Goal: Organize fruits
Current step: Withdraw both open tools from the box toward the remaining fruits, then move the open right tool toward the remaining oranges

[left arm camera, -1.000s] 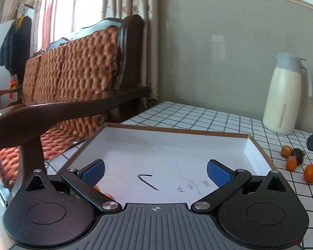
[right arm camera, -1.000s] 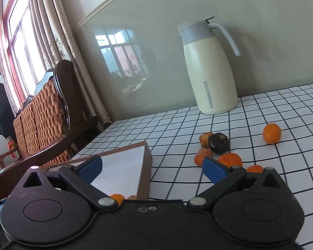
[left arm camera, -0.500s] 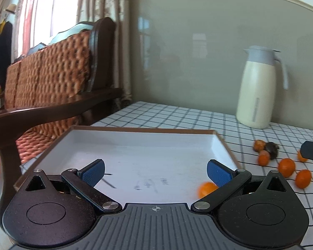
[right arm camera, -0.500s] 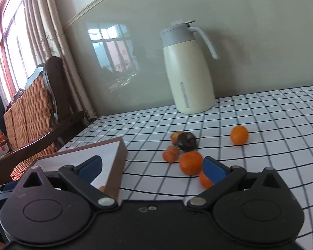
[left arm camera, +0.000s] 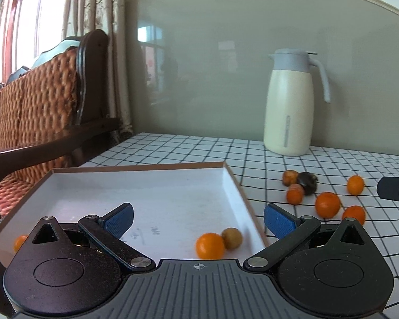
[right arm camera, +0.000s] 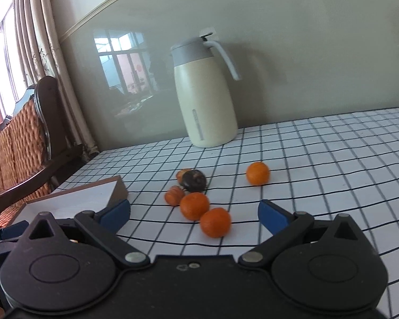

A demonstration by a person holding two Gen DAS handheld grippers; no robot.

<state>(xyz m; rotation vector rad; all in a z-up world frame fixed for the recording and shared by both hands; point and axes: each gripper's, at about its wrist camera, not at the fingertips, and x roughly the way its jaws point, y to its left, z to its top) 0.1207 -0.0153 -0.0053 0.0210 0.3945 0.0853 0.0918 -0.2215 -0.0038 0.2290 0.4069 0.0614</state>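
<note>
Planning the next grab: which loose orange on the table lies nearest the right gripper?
The orange lowest in the cluster, just ahead of the open right gripper; the others lie farther back.

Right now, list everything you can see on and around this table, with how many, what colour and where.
Tray: one, white inside, brown rim, table's left part.
Fruits in tray: three seen, two orange, one yellowish-brown, near edge.
Fruits on tablecloth: six, five orange, one dark brown, right of tray.
Thermos jug: one, cream with grey lid, by the wall.
Tablecloth: one, white with black grid.
Wooden bench: one, dark frame, woven orange back, left.
Curtain: beige, left.
Left gripper: open, over tray.
Right gripper: open, over loose fruits.
</note>
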